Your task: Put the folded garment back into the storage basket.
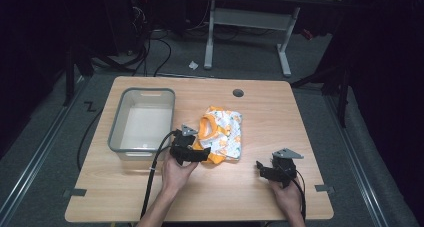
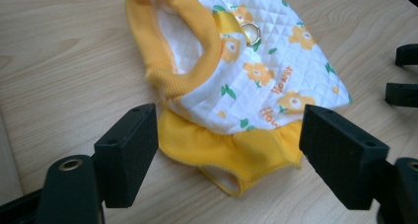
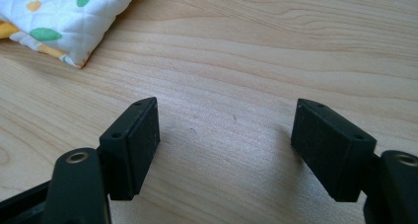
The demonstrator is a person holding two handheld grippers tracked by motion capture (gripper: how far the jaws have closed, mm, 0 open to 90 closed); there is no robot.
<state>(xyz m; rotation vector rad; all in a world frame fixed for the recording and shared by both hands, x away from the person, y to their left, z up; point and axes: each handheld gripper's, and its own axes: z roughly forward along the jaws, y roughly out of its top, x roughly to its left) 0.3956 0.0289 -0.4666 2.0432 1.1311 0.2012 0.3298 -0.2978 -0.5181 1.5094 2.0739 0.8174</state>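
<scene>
Small quilted garment (image 1: 223,135), white with orange flowers and yellow trim, lying folded near the middle of the wooden worktop (image 1: 260,202), just right of a clear plastic bin (image 1: 116,127). Left gripper (image 1: 205,155) at the garment's near left corner; in the left gripper view (image 2: 229,155) jaws spread wide either side of the yellow ruffled hem, pads not pressing on the cloth, nothing held. Right gripper (image 1: 258,164) well apart to the right, low over bare wood; in the right gripper view (image 3: 224,135) jaws wide open and empty, garment corner (image 3: 59,17) at upper left.
</scene>
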